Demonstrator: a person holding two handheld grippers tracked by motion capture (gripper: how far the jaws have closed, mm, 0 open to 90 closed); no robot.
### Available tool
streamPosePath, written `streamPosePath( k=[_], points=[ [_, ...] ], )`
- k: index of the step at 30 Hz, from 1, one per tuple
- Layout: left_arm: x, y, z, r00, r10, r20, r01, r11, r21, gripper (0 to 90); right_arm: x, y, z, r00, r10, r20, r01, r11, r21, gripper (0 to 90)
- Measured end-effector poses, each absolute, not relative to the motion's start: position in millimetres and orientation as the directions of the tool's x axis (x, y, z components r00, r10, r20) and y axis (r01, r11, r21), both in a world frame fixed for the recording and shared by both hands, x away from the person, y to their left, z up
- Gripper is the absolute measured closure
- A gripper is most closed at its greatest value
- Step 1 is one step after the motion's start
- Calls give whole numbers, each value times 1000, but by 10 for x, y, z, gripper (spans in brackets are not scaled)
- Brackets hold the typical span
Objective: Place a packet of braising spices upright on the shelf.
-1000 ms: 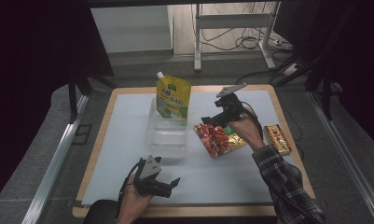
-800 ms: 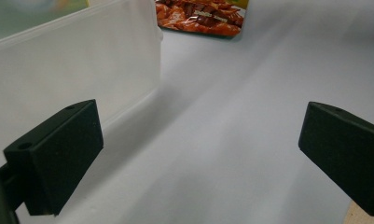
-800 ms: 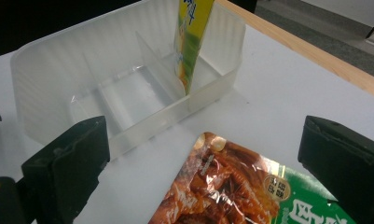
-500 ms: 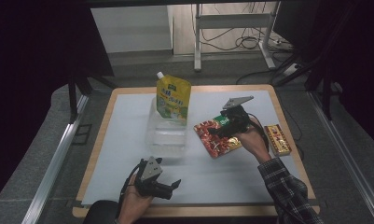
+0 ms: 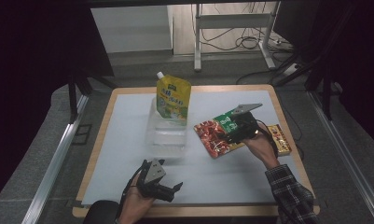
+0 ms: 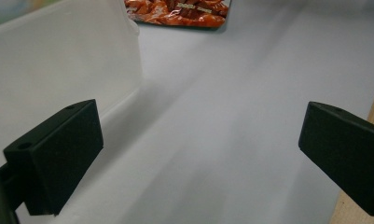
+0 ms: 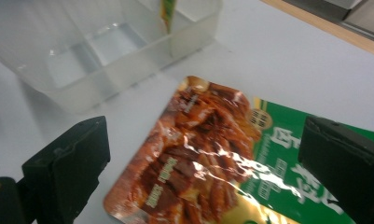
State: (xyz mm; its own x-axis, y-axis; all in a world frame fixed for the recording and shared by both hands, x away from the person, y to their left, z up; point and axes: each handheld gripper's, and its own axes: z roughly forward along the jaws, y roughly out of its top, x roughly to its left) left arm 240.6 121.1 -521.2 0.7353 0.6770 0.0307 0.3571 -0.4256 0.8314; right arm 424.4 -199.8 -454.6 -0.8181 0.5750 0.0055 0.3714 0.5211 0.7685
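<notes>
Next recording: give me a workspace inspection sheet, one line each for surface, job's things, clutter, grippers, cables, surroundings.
Surface: pale mat on a wood-edged table.
Job's things: red and green snack packet flat on the mat; clear plastic bin beside it, with a yellow spouted pouch standing in it.
Clutter: gold-wrapped bar near the right edge.
Grippers: right gripper over the packet, jaws open on either side; left gripper low at the near edge, open, holding nothing.
Cables: loose cables on the floor beyond the table.
Surroundings: metal stand legs, dark curtains.
</notes>
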Motion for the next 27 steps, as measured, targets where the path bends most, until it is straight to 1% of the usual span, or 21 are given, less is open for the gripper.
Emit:
streamPosePath(
  k=[13, 20, 27],
  points=[
    [2416, 1214, -5223, 734, 678, 32, 360, -429, 829, 0, 4434, -2404, -4768, -768, 640, -34, 414, 536, 736, 21],
    [2418, 1206, -5230, 736, 676, 36, 360, -436, 825, 0, 4535, -2629, -4870, -731, 682, 2, 472, 503, 724, 24],
    [2421, 1199, -5237, 739, 673, 43, 358, -446, 820, 0, 4627, -2794, -4966, -700, 715, -9, 508, 506, 697, 29]
  ],
)
